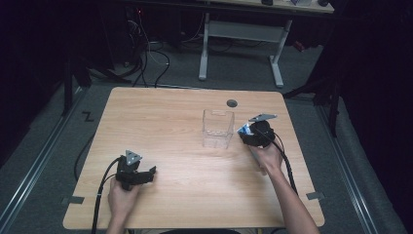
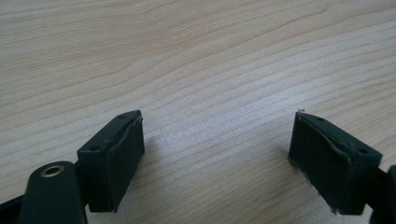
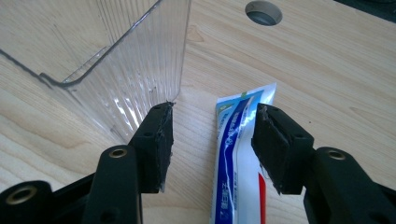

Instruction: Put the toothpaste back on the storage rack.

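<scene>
Fingers (image 3: 161, 140) of your right gripper (image 3: 212, 144) are standing apart, with the toothpaste tube (image 3: 236, 154) lying between them; only the right-hand pad is sitting at the tube's edge, and a clear gap is showing beside the left-hand one, so nothing is pinched. In the right gripper view the tube is running lengthwise along the jaws, its flat crimped end pointing away from you, toward the cable hole (image 3: 264, 11). It is lying on the table (image 1: 160, 122) just beside the clear plastic box (image 3: 116, 56), on that box's right. Your left-hand jaw is nearly touching the box's near corner, leaving little room on that side; bare wood is stretching out beyond the tube. Well apart from the box, your left gripper (image 2: 217, 154) is holding its fingers spread wide over bare wood.
</scene>
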`<state>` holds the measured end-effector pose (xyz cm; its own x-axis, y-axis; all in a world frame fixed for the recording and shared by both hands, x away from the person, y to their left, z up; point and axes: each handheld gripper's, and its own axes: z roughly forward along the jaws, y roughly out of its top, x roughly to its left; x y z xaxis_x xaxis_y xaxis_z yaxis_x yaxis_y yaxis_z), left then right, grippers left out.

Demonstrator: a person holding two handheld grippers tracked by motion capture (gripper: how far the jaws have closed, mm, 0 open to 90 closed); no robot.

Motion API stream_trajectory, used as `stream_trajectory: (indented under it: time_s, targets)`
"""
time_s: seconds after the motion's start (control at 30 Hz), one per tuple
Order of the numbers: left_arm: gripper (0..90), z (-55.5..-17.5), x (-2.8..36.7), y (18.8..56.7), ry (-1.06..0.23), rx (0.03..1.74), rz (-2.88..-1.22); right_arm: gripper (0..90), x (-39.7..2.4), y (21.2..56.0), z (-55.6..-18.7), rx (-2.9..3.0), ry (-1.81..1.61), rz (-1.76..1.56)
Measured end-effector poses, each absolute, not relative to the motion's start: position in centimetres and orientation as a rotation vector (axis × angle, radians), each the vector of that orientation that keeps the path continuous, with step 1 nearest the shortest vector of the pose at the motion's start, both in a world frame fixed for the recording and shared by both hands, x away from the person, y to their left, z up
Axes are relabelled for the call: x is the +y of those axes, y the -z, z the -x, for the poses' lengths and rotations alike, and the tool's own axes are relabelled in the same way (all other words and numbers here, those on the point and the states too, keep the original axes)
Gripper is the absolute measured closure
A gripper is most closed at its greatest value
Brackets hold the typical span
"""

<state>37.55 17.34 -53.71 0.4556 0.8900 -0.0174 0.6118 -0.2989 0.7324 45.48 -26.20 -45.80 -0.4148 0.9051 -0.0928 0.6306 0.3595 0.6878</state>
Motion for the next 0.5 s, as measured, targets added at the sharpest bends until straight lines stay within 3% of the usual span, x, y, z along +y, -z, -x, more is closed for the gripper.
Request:
stream_trajectory:
  time_s: [0.5]
  targets:
    - [18.6, -37.5, 17.3, 53.7, -0.523, 1.249, -2.025, 49.3, -25.8, 47.7, -47.4, 2.203, -0.677, -1.403]
